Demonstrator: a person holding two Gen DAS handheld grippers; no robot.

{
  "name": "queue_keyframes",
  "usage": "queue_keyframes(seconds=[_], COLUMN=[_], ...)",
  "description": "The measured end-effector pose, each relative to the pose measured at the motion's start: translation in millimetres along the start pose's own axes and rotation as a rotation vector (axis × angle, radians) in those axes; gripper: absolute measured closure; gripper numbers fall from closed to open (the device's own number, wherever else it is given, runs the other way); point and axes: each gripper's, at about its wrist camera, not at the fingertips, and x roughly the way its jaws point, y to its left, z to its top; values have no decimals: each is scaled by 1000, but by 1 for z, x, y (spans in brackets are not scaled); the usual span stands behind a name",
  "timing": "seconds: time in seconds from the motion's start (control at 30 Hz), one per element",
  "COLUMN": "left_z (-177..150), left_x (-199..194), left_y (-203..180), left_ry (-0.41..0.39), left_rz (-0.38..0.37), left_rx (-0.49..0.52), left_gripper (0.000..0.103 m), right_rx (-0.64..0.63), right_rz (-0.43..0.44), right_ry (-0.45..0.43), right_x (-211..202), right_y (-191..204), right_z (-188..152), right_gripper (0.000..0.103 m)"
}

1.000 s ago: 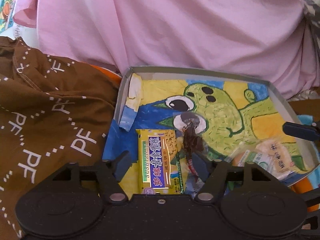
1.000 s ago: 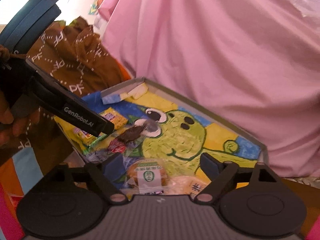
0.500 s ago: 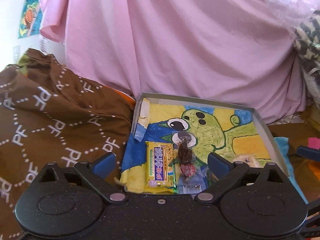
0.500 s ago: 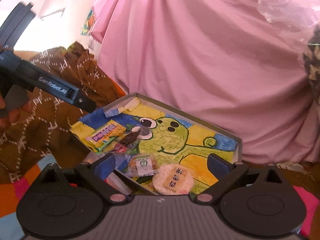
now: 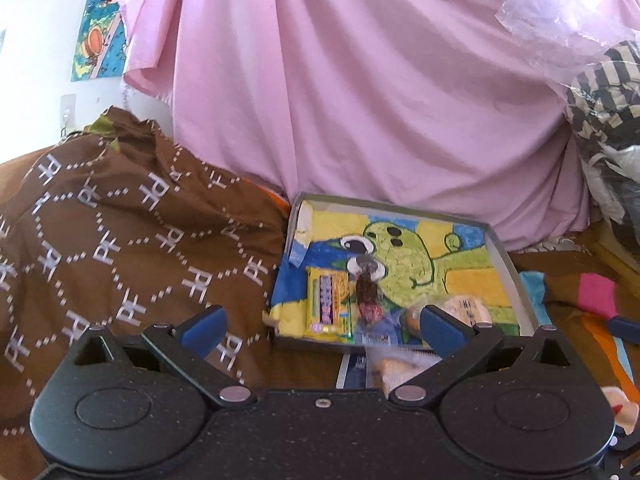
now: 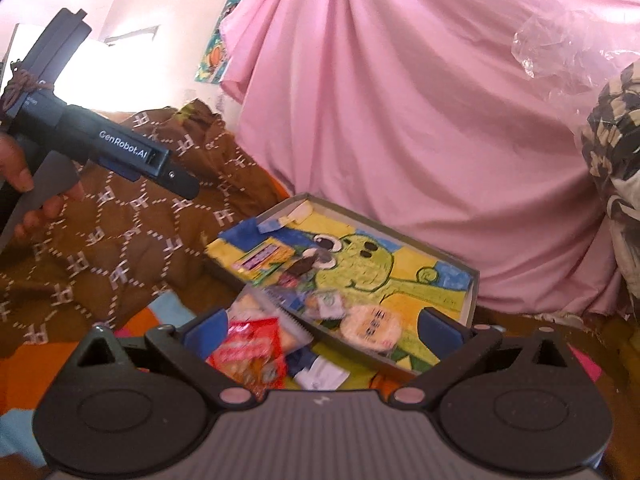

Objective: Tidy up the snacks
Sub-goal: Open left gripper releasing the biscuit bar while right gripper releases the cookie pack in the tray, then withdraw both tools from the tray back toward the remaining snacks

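A shallow grey tray (image 5: pixel 507 266) lined with a green cartoon drawing lies on the bedding. In it are a yellow snack bar (image 5: pixel 326 300), a dark candy (image 5: pixel 366 288), a red candy (image 5: pixel 370 312) and a round rice cracker (image 5: pixel 468 308). My left gripper (image 5: pixel 322 326) hangs open and empty in front of the tray's near edge. My right gripper (image 6: pixel 322 330) is also open and empty, with a red snack packet (image 6: pixel 248 356) and a clear packet (image 6: pixel 272 320) lying outside the tray (image 6: pixel 472 292) below it. The rice cracker (image 6: pixel 370 328) and yellow bar (image 6: pixel 260 258) show there too.
A brown patterned cloth (image 5: pixel 120 240) is heaped left of the tray and a pink sheet (image 5: pixel 360 100) rises behind it. A hand (image 6: pixel 20 176) holds the left gripper's handle (image 6: pixel 120 148) at upper left. A white packet (image 6: pixel 320 374) lies before the tray.
Both grippers have pulled back and up from the tray, which now looks smaller. The snacks lying in front of the tray have come into view. Both stay open and empty.
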Motion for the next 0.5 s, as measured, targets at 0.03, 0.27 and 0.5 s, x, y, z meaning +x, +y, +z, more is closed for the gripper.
queue_keyframes(seconds=[0.03,0.27,0.5], left_z=[-4,-35,-61], left_x=[-3,-15,-20], left_y=[0,-1,-2], left_ry=[12,120,209], left_rz=[3,11,-4], left_rx=[5,38,41], left_gripper=[1,1,1], right_rx=[-4,-32,-48], right_rz=[1,21,59], right_ry=[7,64,245], right_x=[-4,-24,-20], right_y=[3,24,40], right_z=[-2,-21,-42], right_gripper=[0,0,0])
